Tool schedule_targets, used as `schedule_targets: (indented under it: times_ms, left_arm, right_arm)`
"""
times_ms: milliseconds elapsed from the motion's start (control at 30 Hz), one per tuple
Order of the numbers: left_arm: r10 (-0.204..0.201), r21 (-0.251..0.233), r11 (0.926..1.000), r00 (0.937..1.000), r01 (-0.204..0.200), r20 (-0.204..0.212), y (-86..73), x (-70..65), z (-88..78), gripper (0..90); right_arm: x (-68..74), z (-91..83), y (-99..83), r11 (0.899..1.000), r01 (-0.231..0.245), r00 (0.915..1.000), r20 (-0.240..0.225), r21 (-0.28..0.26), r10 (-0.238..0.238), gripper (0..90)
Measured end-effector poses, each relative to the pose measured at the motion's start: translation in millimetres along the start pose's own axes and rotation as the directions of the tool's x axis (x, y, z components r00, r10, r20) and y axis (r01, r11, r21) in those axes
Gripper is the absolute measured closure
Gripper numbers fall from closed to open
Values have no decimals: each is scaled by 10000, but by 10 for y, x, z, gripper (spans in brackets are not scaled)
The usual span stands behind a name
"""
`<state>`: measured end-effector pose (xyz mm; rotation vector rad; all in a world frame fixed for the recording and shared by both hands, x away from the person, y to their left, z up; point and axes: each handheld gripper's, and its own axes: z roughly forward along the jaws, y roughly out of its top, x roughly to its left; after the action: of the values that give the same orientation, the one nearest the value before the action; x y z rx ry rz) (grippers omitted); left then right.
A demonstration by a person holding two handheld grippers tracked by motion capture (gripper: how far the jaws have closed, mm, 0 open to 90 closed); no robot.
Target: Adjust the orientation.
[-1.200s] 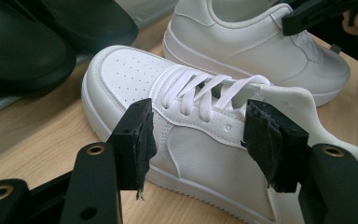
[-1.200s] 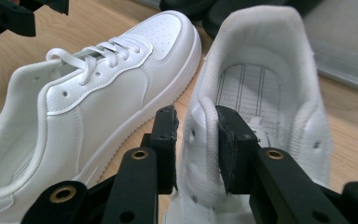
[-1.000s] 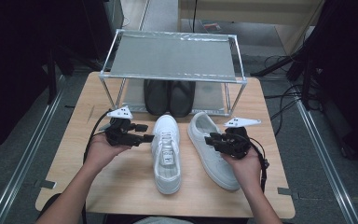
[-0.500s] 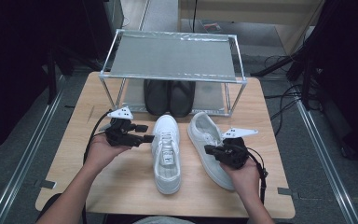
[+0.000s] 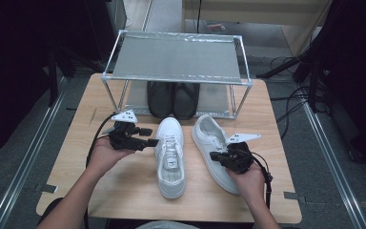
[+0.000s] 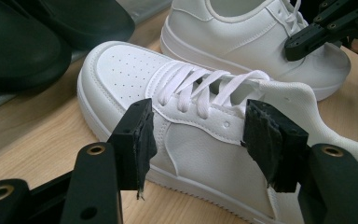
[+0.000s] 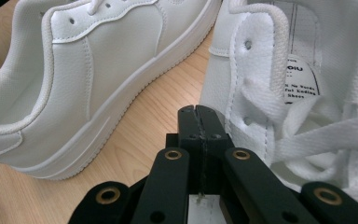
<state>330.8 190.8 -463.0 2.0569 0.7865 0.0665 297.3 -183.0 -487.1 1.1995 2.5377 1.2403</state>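
Two white sneakers lie side by side on the wooden table (image 5: 124, 191). The left sneaker (image 5: 170, 157) has my left gripper (image 5: 148, 136) just beside its outer side, jaws open. In the left gripper view that sneaker's side panel (image 6: 200, 144) sits beyond the gap of the left gripper (image 6: 205, 140), untouched. My right gripper (image 5: 214, 156) rests low over the right sneaker (image 5: 208, 138). Its jaws have just been closing. In the right gripper view the right gripper (image 7: 199, 116) is shut pad to pad beside the laced eyelet edge (image 7: 261, 98), and I see nothing between the pads.
A metal-framed rack (image 5: 176, 57) stands at the back of the table with a pair of black shoes (image 5: 174, 98) under it. Dark floor, cables and rails surround the table. Bare wood lies at the front left and along the right edge.
The right hand has sunk toward the right sneaker and its jaws have come together. The left hand and both sneakers have stayed put.
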Motion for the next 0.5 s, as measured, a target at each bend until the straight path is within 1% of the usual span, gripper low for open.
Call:
schedule_targets:
  times_ms: [100,133,233,467,500]
  left_arm:
    - [-15,-12,10000,10000,15,-9,0,6,-12,434]
    - [-18,-34,10000,10000,18,-21,-1,7,-14,434]
    - [-24,-44,10000,10000,23,-34,-1,8,-15,434]
    - [0,6,10000,10000,0,-29,-2,5,3,434]
    - [3,2,10000,10000,-3,-43,-2,7,2,434]
  right_arm:
    - [-15,-21,-1,10000,-1,9999,116,93,0,900]
    - [-27,-30,-3,9999,-101,9999,126,99,100,900]
    - [-92,-69,-14,9995,-303,9994,183,90,302,900]
    - [-265,-167,-40,9969,-788,9956,499,-77,790,900]
    - [-287,-178,-43,9967,-801,9952,565,-98,806,900]
